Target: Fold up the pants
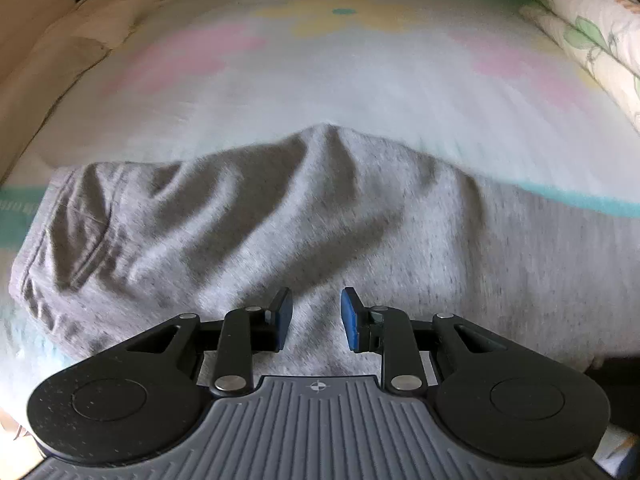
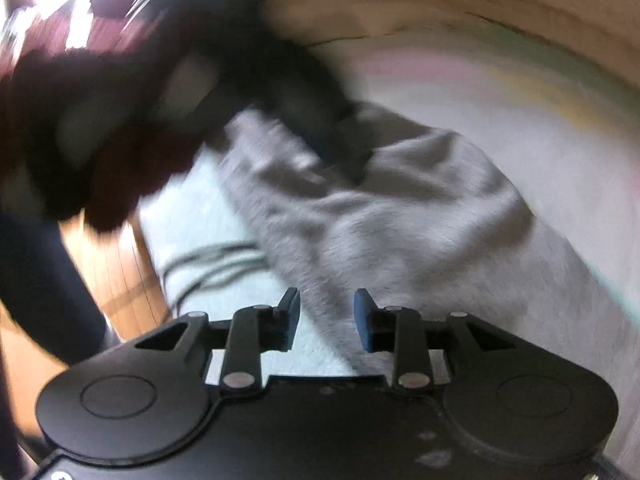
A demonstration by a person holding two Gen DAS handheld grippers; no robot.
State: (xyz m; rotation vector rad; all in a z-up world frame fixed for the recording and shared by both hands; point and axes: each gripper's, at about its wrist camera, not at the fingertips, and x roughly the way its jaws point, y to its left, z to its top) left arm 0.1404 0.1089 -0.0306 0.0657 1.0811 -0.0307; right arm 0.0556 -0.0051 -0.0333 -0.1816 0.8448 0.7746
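Across the bedsheet (image 1: 360, 92) lie grey pants (image 1: 248, 224) — lengthwise left-right, rumpled — both grippers (image 1: 316, 318) (image 2: 327, 318) parted, empty.

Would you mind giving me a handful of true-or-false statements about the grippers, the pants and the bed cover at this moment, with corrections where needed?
1. The pants are grey. True.
2. The left gripper is clamped on the fabric. False: its jaws stand apart, with nothing pinched between them.
3. The pants lie perfectly flat. False: in the left wrist view they are rumpled, with a raised ridge in the middle.
4. The bed cover under the pants is pale, with pink, yellow and green patches. True.
5. The right gripper is open over the grey cloth. True.
6. The right wrist view is sharp throughout. False: it is heavily blurred, especially the dark shapes at upper left.
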